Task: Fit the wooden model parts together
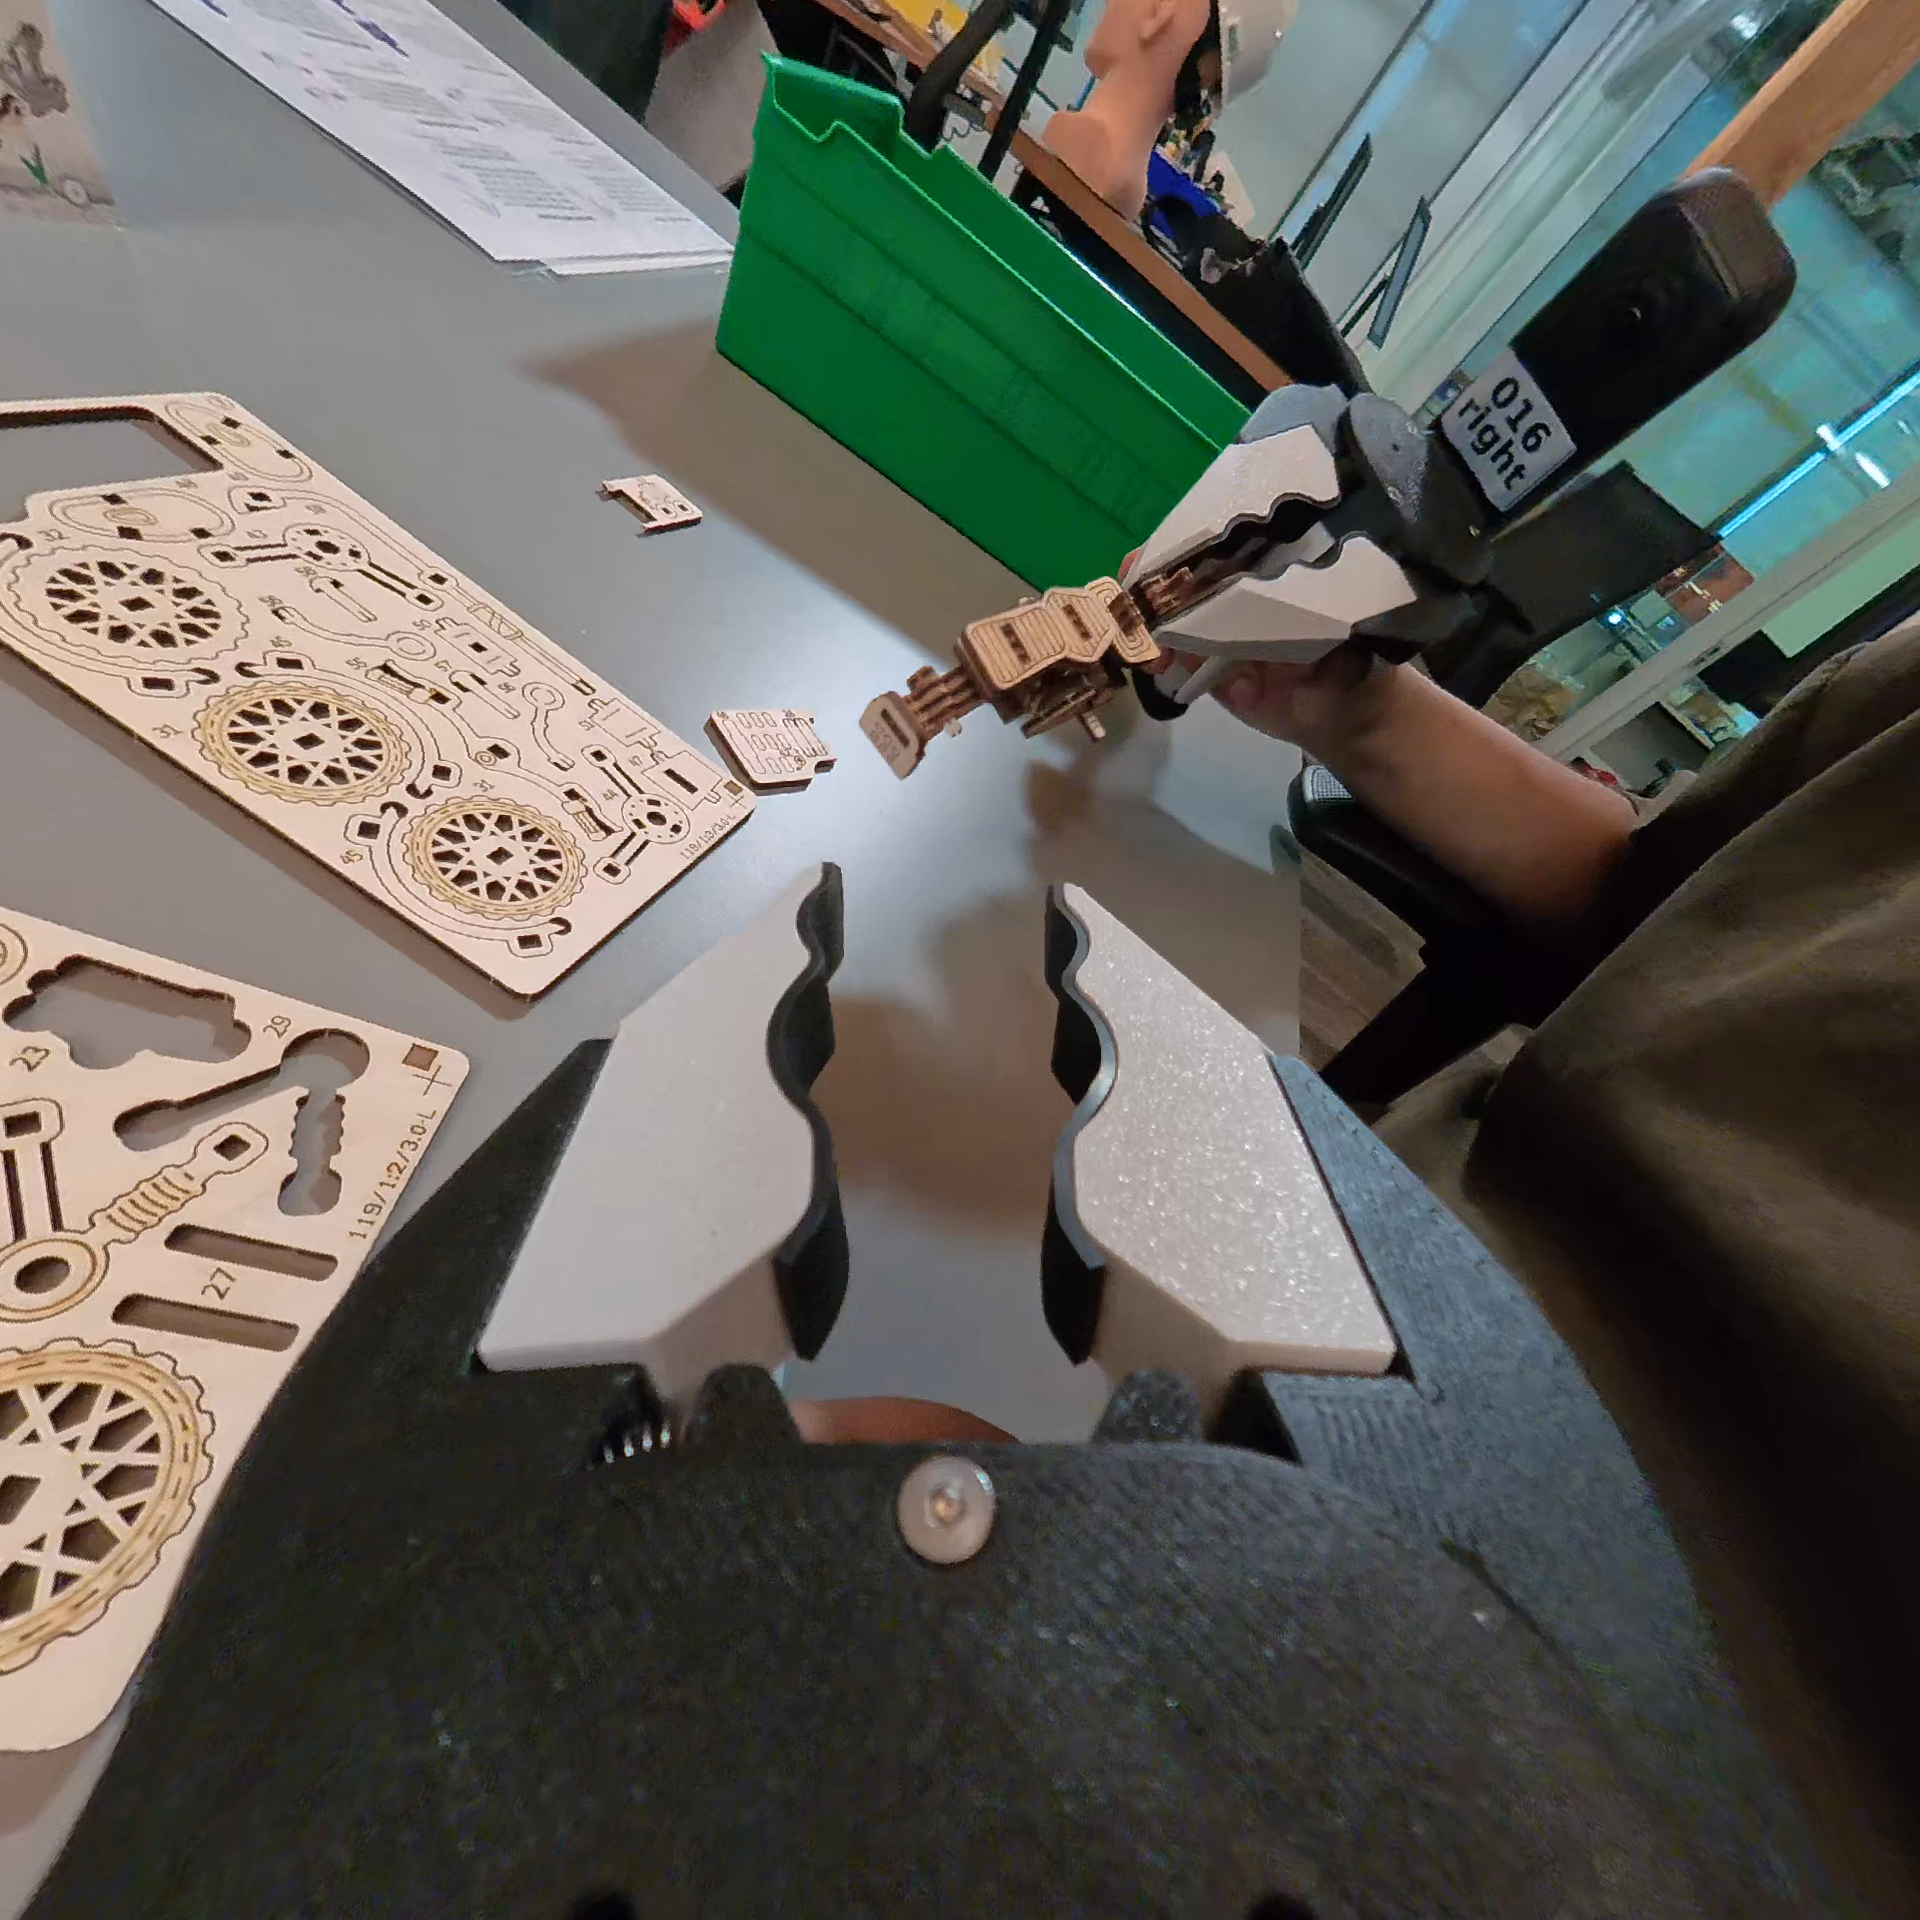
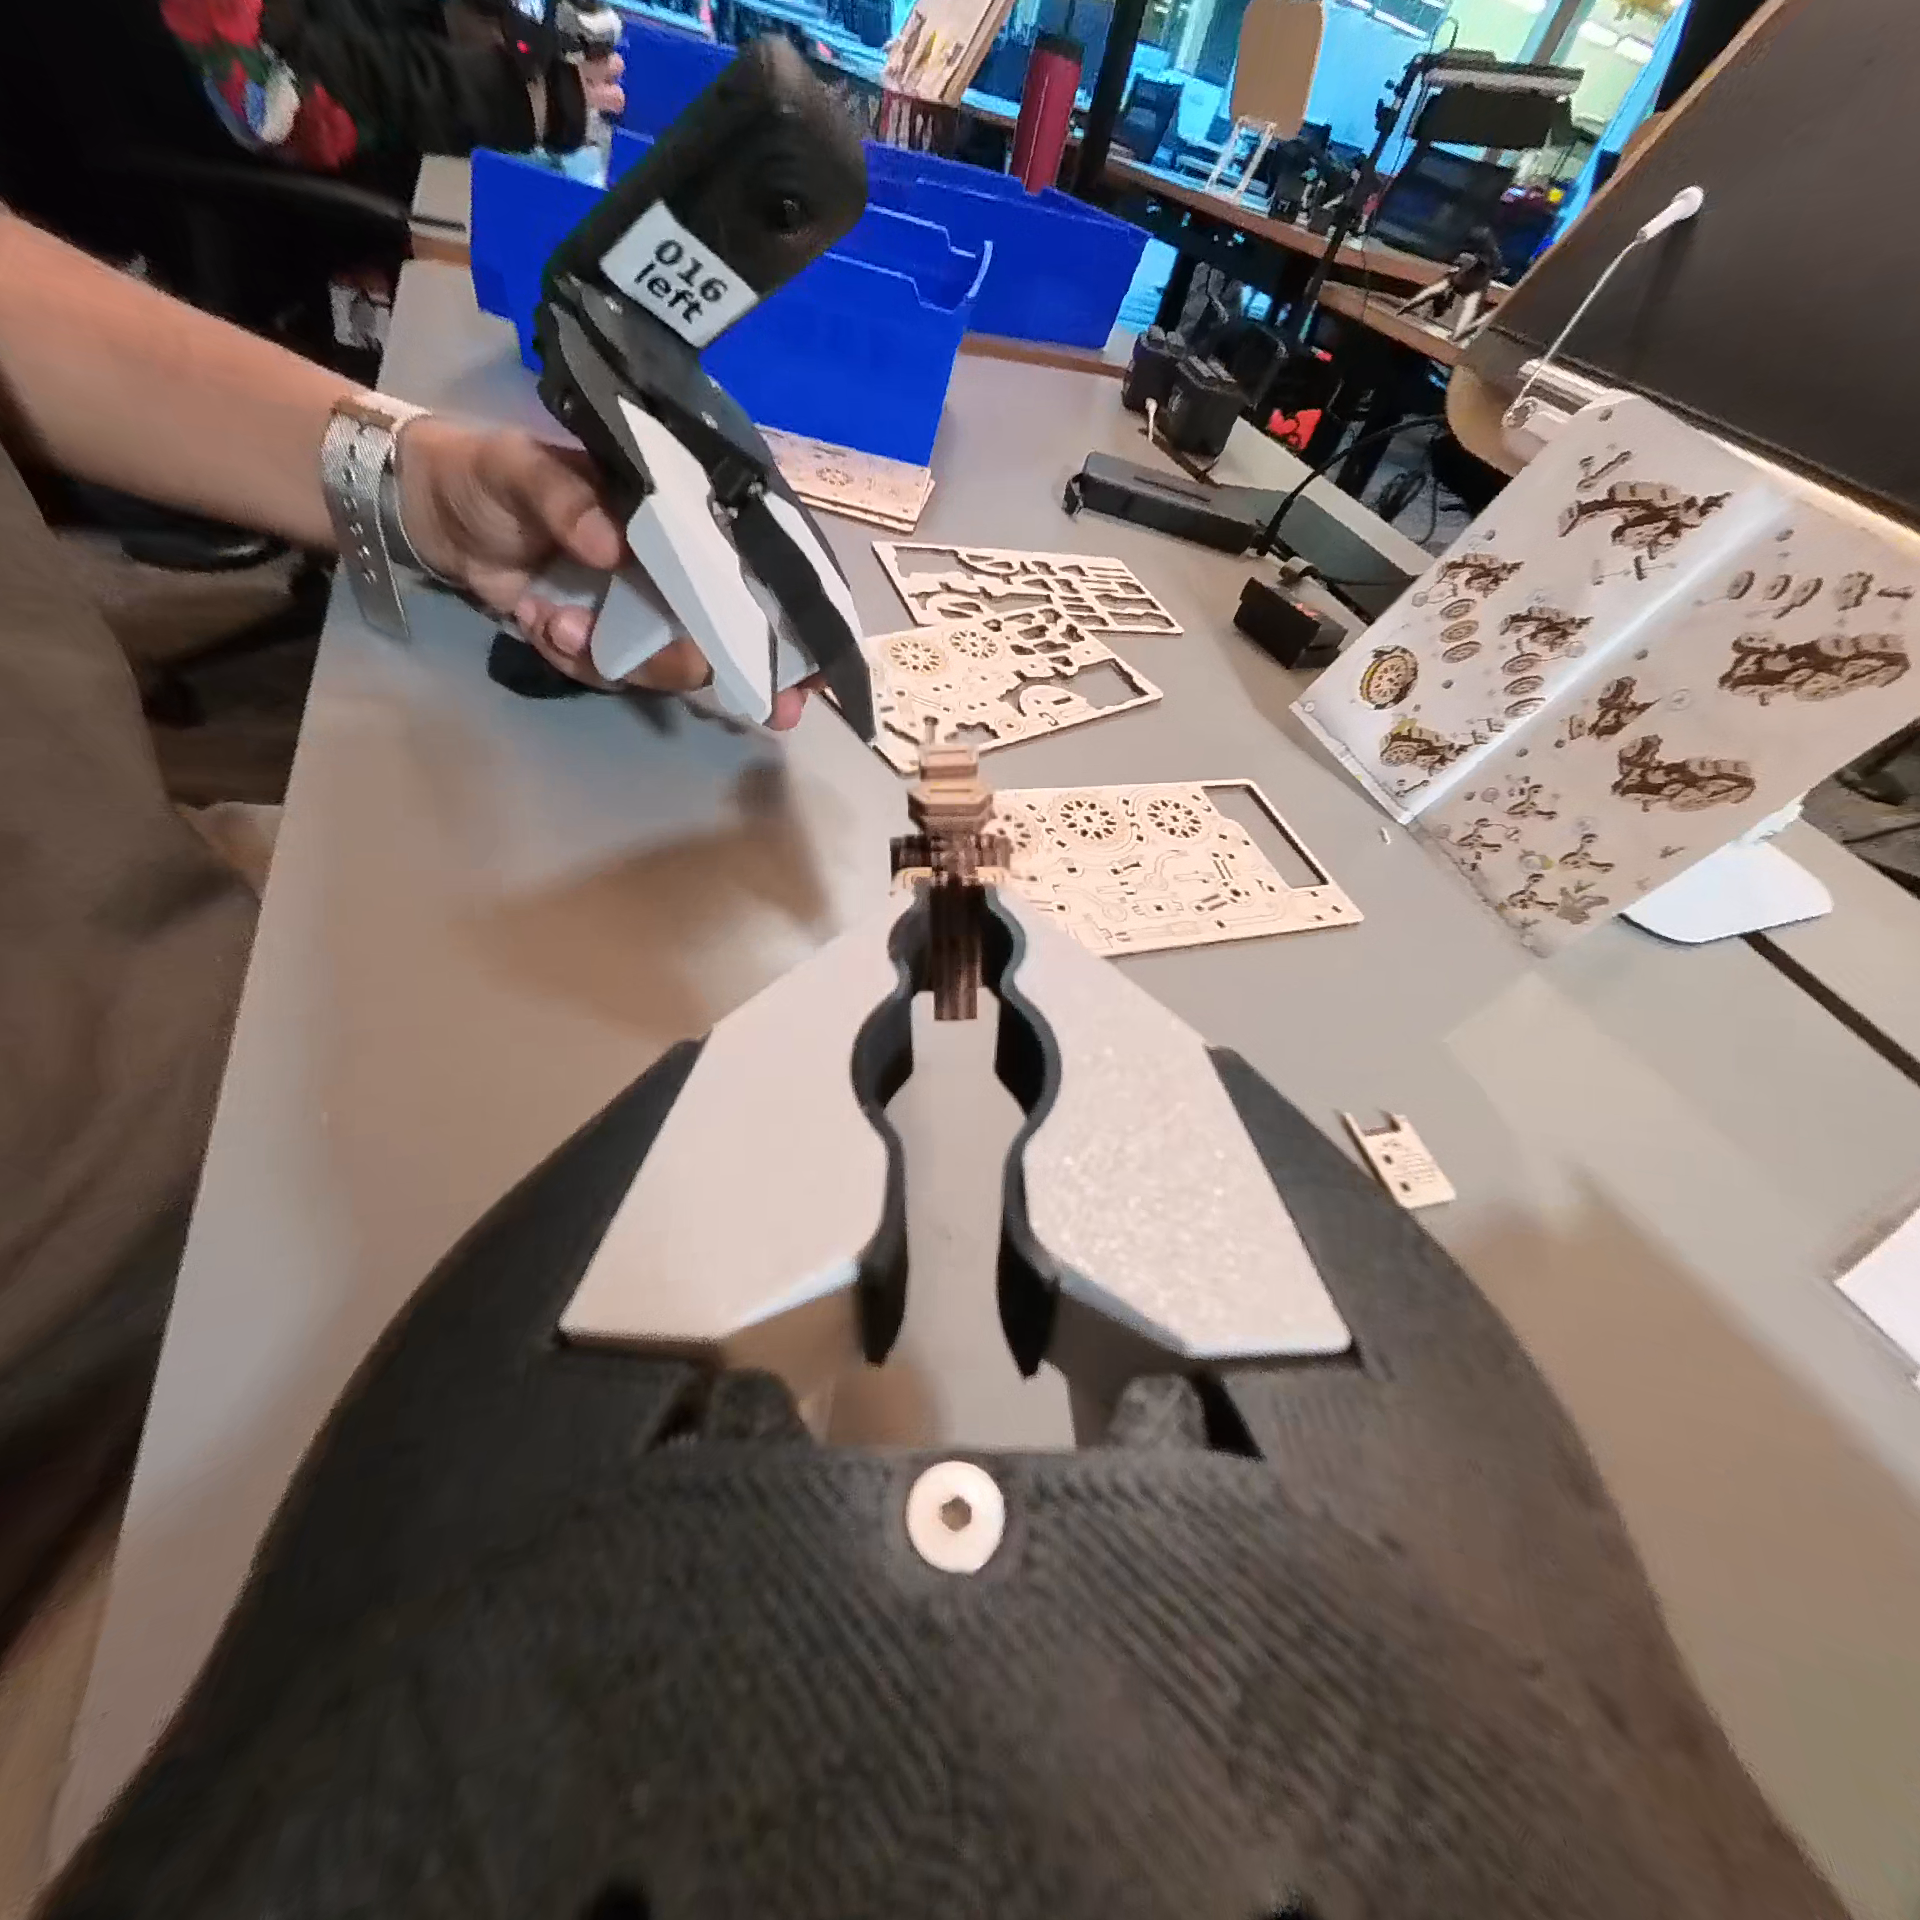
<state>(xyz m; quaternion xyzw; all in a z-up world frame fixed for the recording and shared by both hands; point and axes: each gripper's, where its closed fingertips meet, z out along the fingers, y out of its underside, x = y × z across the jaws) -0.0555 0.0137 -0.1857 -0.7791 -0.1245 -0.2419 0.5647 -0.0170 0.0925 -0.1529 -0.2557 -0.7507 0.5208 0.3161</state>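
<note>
My right gripper [image 2: 948,920] is shut on the rear end of a small, partly built wooden model assembly [image 2: 943,821] and holds it in the air above the grey table. In the left wrist view the assembly [image 1: 1039,655] sticks out leftward from the right gripper [image 1: 1138,597]. My left gripper [image 1: 945,899] is open and empty, low over the table and a little short of the assembly. In the right wrist view the left gripper [image 2: 821,717] hovers just beyond the assembly's far tip. A loose wooden piece [image 1: 769,750] lies on the table under the assembly.
Laser-cut wooden part sheets [image 1: 312,665] [image 1: 156,1247] lie at the left, and several sheets [image 2: 1174,873] show in the right wrist view. Another small piece [image 1: 651,502] [image 2: 1397,1158] lies apart. A green bin [image 1: 935,343], blue bins [image 2: 831,312] and a propped instruction booklet [image 2: 1621,665] stand around the table. The grippers' ends are close to 10 cm from one another.
</note>
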